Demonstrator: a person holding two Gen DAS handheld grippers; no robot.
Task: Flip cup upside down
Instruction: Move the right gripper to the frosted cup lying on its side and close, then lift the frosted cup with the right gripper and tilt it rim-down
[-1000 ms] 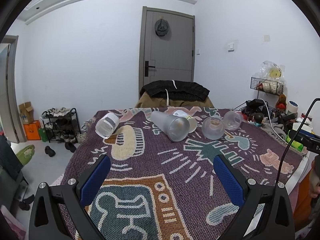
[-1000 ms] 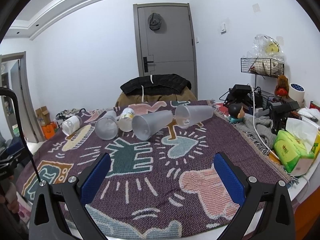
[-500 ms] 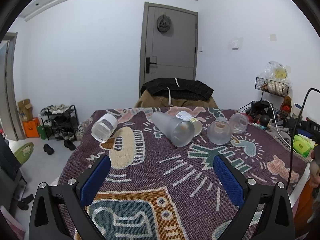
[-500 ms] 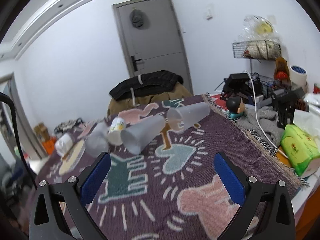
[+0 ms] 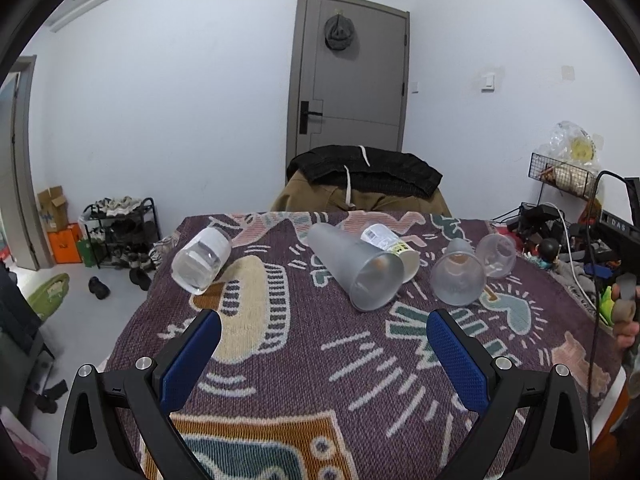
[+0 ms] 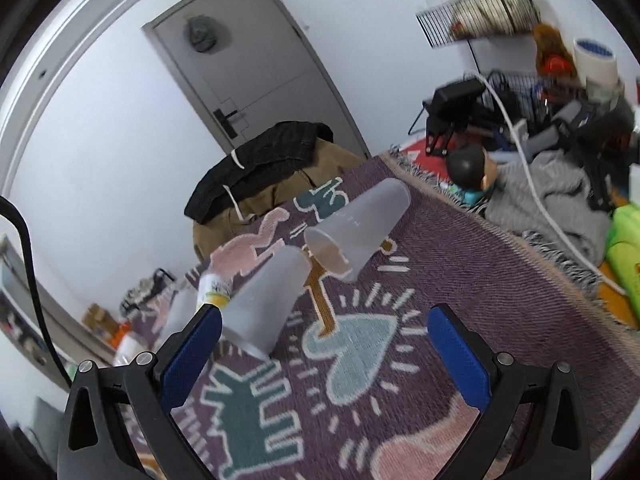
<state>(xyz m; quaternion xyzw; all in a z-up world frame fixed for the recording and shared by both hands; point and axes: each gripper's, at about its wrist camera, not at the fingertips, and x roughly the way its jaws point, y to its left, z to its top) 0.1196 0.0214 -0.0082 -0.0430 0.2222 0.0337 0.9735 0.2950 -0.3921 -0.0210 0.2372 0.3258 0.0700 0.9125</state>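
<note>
Five cups lie on their sides on a surface covered by a purple woven blanket with cartoon shapes; in the left view, a tall frosted plastic cup lies in the middle with its open mouth facing the camera; a white paper cup with a yellow label lies just behind it, touching it; to the right lie two smaller frosted plastic cups, one nearer and one farther, close side by side; a clear cup with a white band lies well apart on the left side of the blanket.

The left claw is spread wide and holds nothing; its blue pads hang above the blanket, in front of the tall cup.

The right view is tilted and a bit blurry; the right claw is also spread wide and holds nothing; a frosted cup with its mouth facing left lies ahead of it, and another frosted cup lies just past its left pad.

A grey door stands shut behind, with a dark jacket on a brown chair in front of it.
</note>
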